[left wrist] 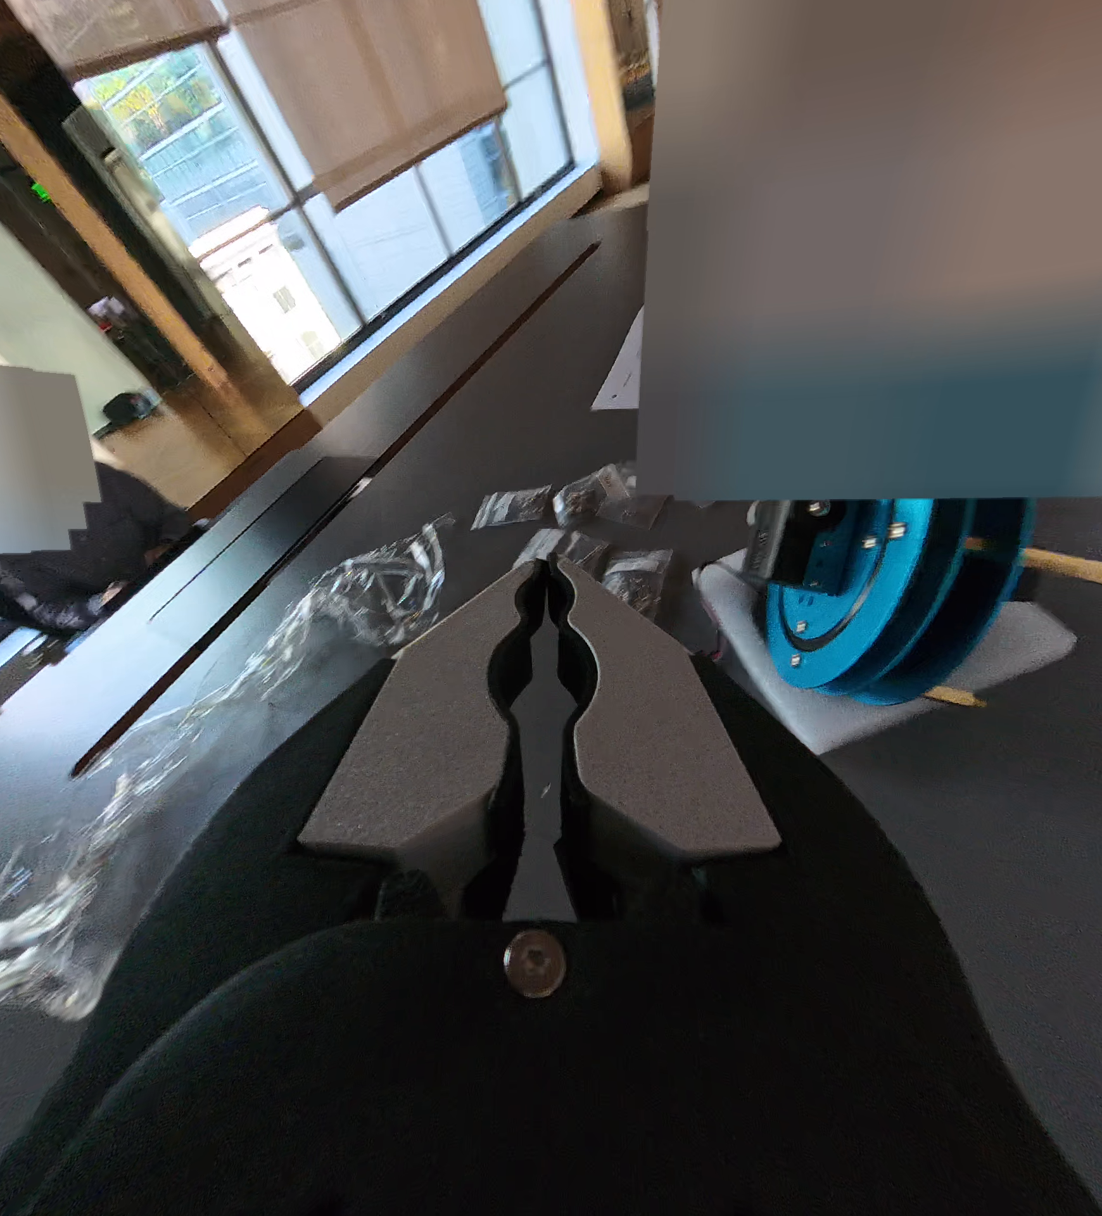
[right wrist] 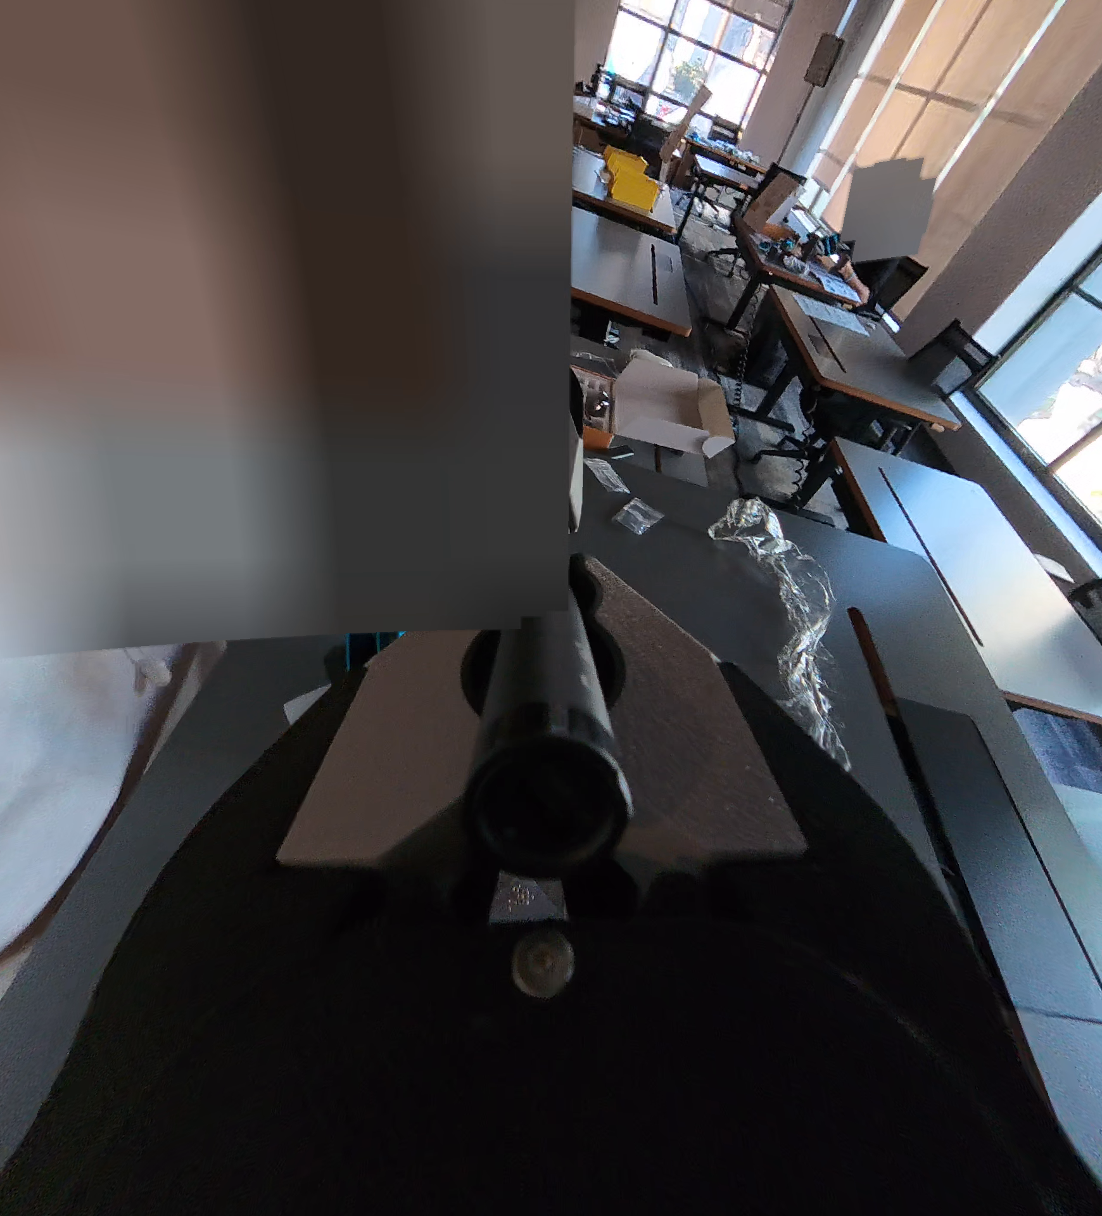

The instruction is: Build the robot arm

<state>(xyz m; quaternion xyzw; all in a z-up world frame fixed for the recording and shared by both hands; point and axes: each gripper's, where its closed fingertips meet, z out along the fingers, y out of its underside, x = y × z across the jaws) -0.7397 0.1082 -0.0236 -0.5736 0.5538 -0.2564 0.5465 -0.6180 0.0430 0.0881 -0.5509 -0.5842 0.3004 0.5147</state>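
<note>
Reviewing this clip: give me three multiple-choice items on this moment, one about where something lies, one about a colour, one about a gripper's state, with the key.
1. Where does the crumpled clear plastic wrap lie from the left gripper?
A. left of it on the dark table
B. between its fingers
C. on the white foam pad

2. What colour is the round wheel-like part?
A. red
B. blue
C. yellow

3. What is the right gripper doing?
A. open, empty
B. shut, empty
C. shut on a black cylindrical tool

Key: A, the wrap trails along the table leftward; B, its discs are bright blue; C, the tool runs between the fingers.
</note>
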